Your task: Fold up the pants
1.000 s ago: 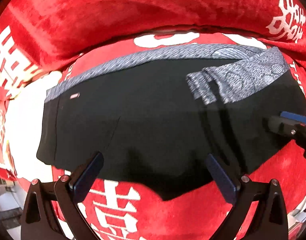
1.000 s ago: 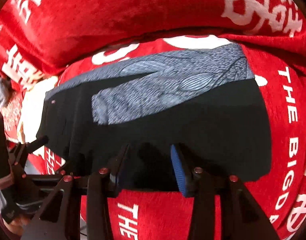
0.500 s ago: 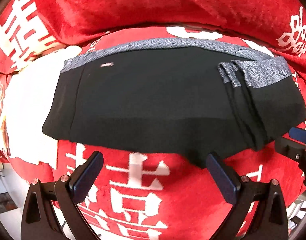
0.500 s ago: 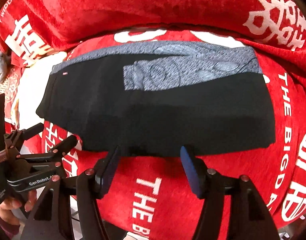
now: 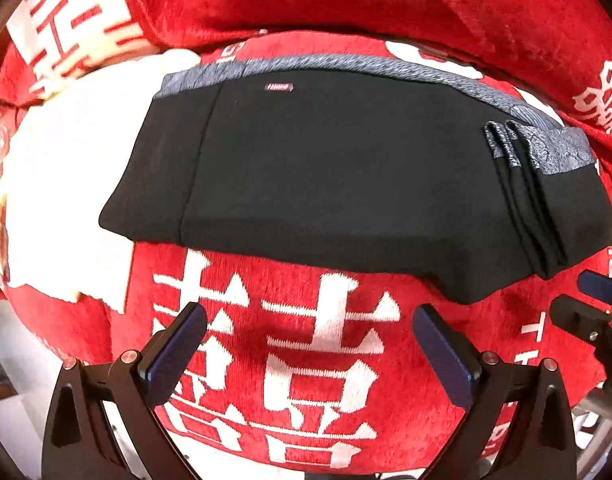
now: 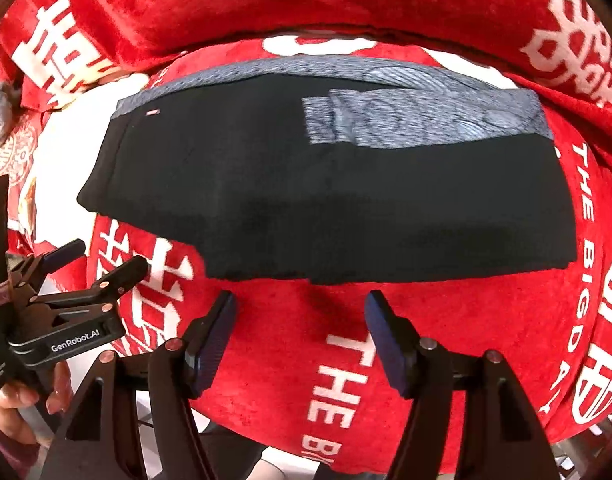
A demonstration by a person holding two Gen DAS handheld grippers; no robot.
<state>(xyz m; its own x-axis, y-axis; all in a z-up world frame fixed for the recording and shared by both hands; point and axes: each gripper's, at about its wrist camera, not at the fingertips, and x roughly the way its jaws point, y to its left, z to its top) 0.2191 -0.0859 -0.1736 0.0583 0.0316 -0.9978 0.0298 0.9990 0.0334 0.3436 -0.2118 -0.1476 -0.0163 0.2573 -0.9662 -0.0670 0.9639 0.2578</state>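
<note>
The big red blanket (image 6: 446,340) with white letters covers the soft seat, so the clothes have a flat, clean spot. My black pants (image 6: 326,208) lie folded on it, with the grey patterned band (image 6: 418,120) along the far edge. They look neat, so I think the folding is nearly done. My right gripper (image 6: 301,338) hangs near the front edge, spread wide and holding nothing. My left gripper (image 5: 308,346) is spread wide too, with nothing in it.
</note>
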